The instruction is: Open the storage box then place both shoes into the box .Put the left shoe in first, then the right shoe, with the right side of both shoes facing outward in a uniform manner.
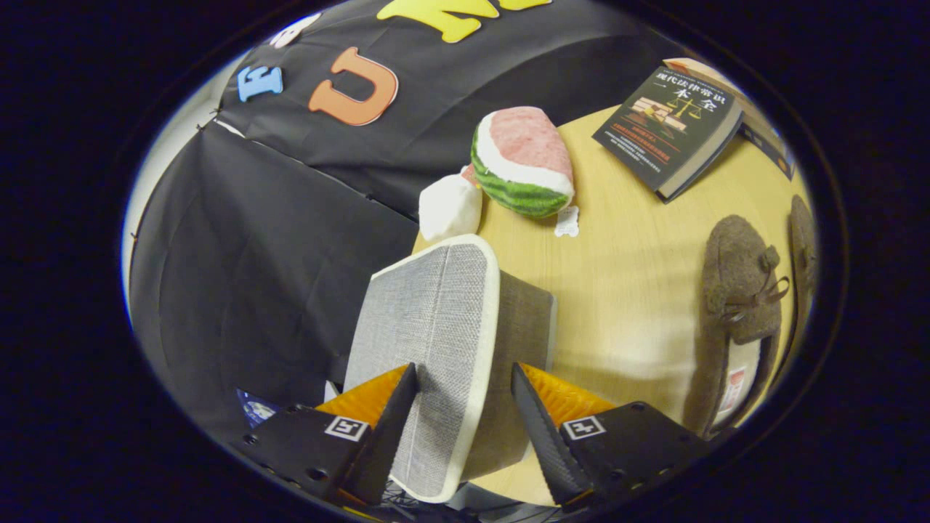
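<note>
The claw (pixel 465 407) stands open, its two fingers spread to either side of the grey fabric lid (pixel 425 334) of the storage box (pixel 519 327). The left finger lies against the lid's woven face; the right finger sits apart from it, on the side of the box's brown body, so nothing is clamped. The lid is tilted up on edge with its cream piping toward the camera, and whether it is hinged to the box or loose I cannot tell. The box stands at the near edge of the round wooden counter (pixel 625 290), by the booth's black cloth wall.

Judged from this, the task is in its first step: the box is partly opened or being opened, and no shoe is inside as far as the view lets me see, since the box's interior is hidden behind the lid. Both shoes wait on the counter well apart from the box, off to the claw's right. The nearer brown felt slipper (pixel 741 290), with a small bow on top, lies on its side; the second slipper (pixel 801 247) shows as a sliver just beyond it. Which is left and which right I cannot tell.

Counted: one box with one lid, two slippers, one plush watermelon slice (pixel 523 163), one white soft object (pixel 449 207) touching it, and two stacked books (pixel 672 127).
</note>
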